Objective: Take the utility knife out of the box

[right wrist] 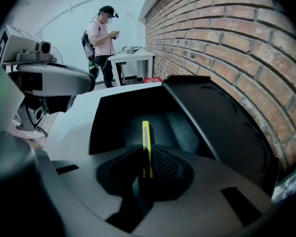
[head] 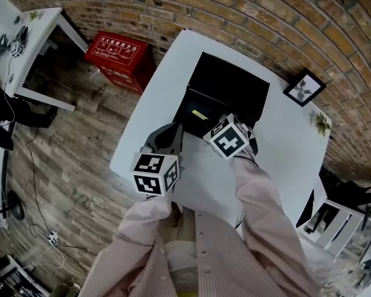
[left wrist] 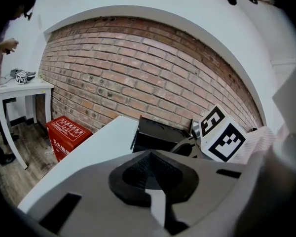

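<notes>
The utility knife (right wrist: 145,132) is a slim yellow one. It stands on edge inside the black box (right wrist: 108,122), low against the bottom, with one end caught between the jaws of the right gripper (right wrist: 144,157). The ribbed pads are clenched on it from both sides, and the rest of the yellow handle runs out ahead of them toward the back of the box.

The box sits open on a white table (head: 284,147). Its lid (head: 232,79) is thrown back on the side toward the brick wall (right wrist: 227,43). The right gripper tips down into the box over the near rim, and its marker cube (head: 229,137) rides just above that rim.

The left gripper (left wrist: 150,169) hangs outside the box, just off its near left corner and over bare tabletop. Its jaws are pressed together with nothing between them. Its own marker cube (head: 154,173) sits further back from the box, at the table's near edge. Both sleeves of the person holding the grippers are pale and striped.

A small black picture frame (head: 304,88) lies on the table to the right of the box, near the wall. On the wooden floor to the left of the box stands a red case with white print (head: 119,59). Well beyond that is a second white table (head: 34,39), and the right gripper view shows another person (right wrist: 103,33) standing at it, wearing a cap and a backpack.
</notes>
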The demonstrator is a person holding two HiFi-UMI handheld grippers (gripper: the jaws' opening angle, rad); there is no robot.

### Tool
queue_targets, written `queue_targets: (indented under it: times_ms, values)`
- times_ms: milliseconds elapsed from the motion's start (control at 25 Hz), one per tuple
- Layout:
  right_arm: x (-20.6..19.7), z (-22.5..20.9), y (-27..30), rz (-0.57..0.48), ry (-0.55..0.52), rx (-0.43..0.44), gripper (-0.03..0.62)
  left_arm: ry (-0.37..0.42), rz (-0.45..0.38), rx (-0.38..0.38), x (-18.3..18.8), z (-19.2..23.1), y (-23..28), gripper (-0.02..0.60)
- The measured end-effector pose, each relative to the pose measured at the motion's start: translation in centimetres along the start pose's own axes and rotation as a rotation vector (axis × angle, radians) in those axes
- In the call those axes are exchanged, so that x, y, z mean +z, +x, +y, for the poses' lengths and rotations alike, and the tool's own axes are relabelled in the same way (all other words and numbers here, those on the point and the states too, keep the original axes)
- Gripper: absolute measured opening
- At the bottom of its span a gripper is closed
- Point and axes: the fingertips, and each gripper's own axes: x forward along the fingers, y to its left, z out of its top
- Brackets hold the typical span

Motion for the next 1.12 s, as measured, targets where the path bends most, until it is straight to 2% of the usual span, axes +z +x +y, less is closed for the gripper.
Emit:
queue_targets:
  times_ms: [280, 600, 1120]
  values:
    - [0.9, 1.0, -2.2, -0.119, 0.018, -0.018, 0.055, 0.025, -0.039, -0.008, 0.6, -0.4, -1.3, -0.008]
    - [2.1, 1.2, -5.4, -0.275, 0.065, -0.079, 0.055, 0.060, -0.073, -0.033, 1.2, -1.6, -2.8, -0.008]
    - [3.7, 1.7, -11.2, -0.547, 0.150, -0.138, 0.055, 0.129, -0.139, -0.071, 4.3, -3.0, -4.8, -0.008]
